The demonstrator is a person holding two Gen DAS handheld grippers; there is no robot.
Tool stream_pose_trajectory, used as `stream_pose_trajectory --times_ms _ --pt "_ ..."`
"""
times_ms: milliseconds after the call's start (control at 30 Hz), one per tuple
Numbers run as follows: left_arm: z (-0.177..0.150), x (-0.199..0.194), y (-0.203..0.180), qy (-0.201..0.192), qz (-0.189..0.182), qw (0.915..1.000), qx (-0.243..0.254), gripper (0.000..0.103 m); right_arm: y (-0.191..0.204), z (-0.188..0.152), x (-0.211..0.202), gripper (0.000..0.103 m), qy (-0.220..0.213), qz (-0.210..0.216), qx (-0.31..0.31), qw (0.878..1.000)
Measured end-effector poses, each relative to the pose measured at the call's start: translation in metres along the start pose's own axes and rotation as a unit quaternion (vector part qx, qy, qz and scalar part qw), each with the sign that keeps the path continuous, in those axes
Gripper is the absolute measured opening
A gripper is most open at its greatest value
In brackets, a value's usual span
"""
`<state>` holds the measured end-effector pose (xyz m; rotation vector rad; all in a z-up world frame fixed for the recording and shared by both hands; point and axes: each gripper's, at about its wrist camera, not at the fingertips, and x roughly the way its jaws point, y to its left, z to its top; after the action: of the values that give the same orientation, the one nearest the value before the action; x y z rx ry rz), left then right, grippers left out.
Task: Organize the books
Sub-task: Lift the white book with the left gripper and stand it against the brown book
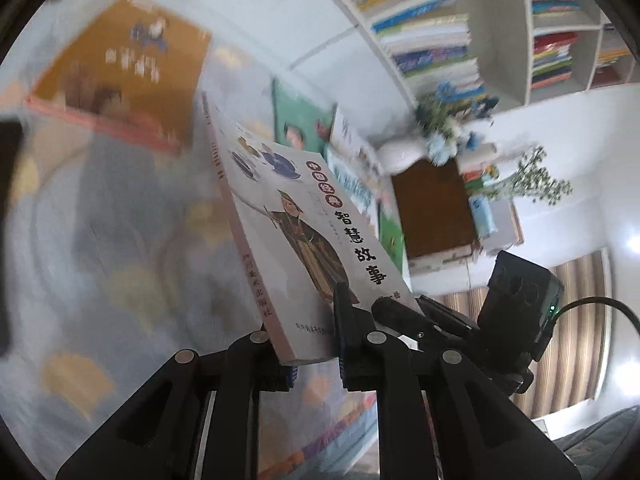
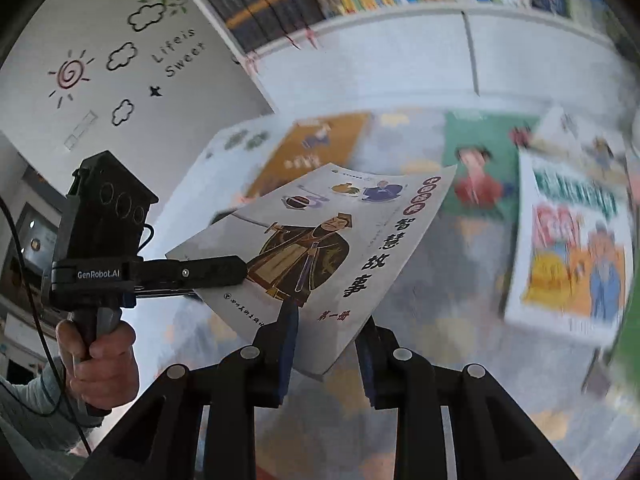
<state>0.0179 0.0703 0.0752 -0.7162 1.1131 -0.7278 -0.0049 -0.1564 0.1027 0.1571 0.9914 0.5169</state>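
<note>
Between both tools' fingers, the grey storybook [image 1: 304, 240] is clamped, lifted, tilted.

Wall decals of sun and clouds [image 2: 120, 56], blue flowers [image 1: 448, 120], a striped curtain [image 1: 576, 344].

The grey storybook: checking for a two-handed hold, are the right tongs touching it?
Touching. In the right wrist view the right tongs straddle the grey storybook's lower edge, one blue pad pressed flat on the cover.
</note>
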Motion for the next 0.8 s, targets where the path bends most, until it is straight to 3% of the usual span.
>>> stream_pose_trajectory --times_ms 167,400,600,800 --pt "0.049 -0.034 0.005 -0.052 0.022 0.9981 0.023 0.012 0.015 0.052 0.024 0.027 -0.019 0.019 -0.023 0.999" --pt "0.111 -0.050 0.039 -0.084 0.051 0.9948 0.024 0.012 0.001 0.121 0.101 0.028 0.002 0.091 0.018 0.996" --pt "0.141 -0.030 0.088 -0.067 0.075 0.9949 -0.007 0.012 -0.012 0.143 0.165 0.028 0.041 0.088 0.047 0.994" --pt "0.143 -0.020 0.124 -0.058 0.077 0.9946 -0.040 0.012 -0.013 0.140 0.194 0.028 0.069 0.089 0.052 0.992"
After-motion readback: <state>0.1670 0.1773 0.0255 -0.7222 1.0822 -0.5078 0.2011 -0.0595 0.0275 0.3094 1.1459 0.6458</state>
